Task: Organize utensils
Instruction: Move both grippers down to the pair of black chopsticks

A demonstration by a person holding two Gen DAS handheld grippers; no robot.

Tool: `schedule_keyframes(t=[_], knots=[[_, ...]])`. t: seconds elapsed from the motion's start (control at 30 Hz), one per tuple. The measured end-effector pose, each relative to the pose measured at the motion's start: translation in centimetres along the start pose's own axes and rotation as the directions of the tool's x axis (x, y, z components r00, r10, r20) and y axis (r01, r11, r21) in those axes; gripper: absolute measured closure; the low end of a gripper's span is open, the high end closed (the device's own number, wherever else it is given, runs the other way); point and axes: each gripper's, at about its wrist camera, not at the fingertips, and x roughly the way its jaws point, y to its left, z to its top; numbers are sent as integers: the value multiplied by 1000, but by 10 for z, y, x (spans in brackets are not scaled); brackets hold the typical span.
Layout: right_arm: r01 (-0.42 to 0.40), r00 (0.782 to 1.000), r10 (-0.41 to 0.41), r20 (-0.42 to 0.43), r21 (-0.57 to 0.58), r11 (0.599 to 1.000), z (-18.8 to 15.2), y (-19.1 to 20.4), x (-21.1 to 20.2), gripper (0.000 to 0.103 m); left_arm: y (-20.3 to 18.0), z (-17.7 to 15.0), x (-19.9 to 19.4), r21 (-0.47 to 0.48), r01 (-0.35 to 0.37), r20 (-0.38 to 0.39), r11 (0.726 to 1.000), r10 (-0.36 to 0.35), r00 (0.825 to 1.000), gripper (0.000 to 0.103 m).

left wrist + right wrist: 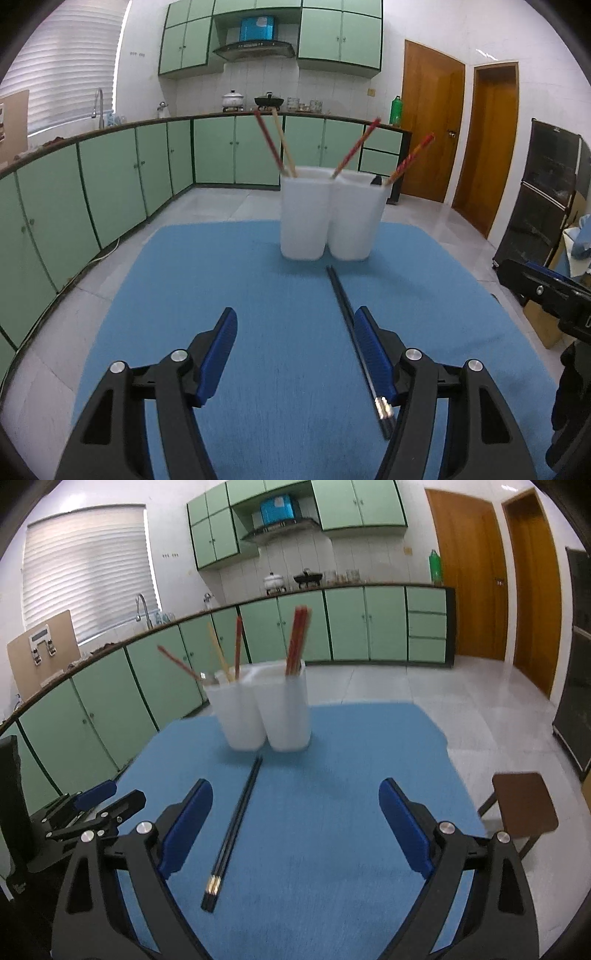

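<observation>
- Kitchen surroundings come first: green cabinets (110, 192) run along the wall behind, with wooden doors (432, 122) to the right and a tiled floor all around.
- Blue table mat (332, 812) covers the work surface and carries everything the task concerns.
- White holder (328, 214), two joined compartments, stands upright at the far middle of the mat with red and tan chopsticks (273, 144) leaning out of it.
- Left gripper (295, 354) hangs low over the mat, released, its jaws apart with nothing between them; its right-hand pad sits just beside the loose pair.
- Right gripper (295, 827) is also released, spread wider and empty, with the loose pair lying nearer its left-hand pad.
- Black chopsticks (232, 834), the pair left to sort, lie flat and side by side on the mat, near ends toward the grippers, far tips just short of the holder.
- Judged risks from here:
  - The two sticks are thin and flat on cloth, so a shallow pinch could catch only one or roll them apart.
  - Closing off-centre would likely let the long ends tilt and slip.
  - Both grippers are close on either side of the pair, so reaching together could make them collide.
  - A tilted insertion could knock the leaning sticks or tip the light holder.
</observation>
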Motion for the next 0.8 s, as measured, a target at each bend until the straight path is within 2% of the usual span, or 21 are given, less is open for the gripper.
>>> schedule_keyframes(t=[0.3, 0.43, 0.57, 0.8], knots=[[-1, 998, -2, -64, -47, 999, -32, 16, 15, 14, 4, -33, 8, -5, -6, -69, 1000, 6, 998, 38], [-24, 993, 15, -118, -69, 997, -38, 26, 22, 14, 10, -36, 7, -8, -10, -87, 1000, 9, 996, 38], [-51, 982, 31, -186, -107, 993, -49, 43, 30, 23, 14, -40, 10, -4, -33, -111, 999, 32, 993, 38], [-67, 962, 33, -270, -118, 991, -64, 53, 42, 28, 19, -45, 8, -16, -46, -124, 999, 44, 991, 38]])
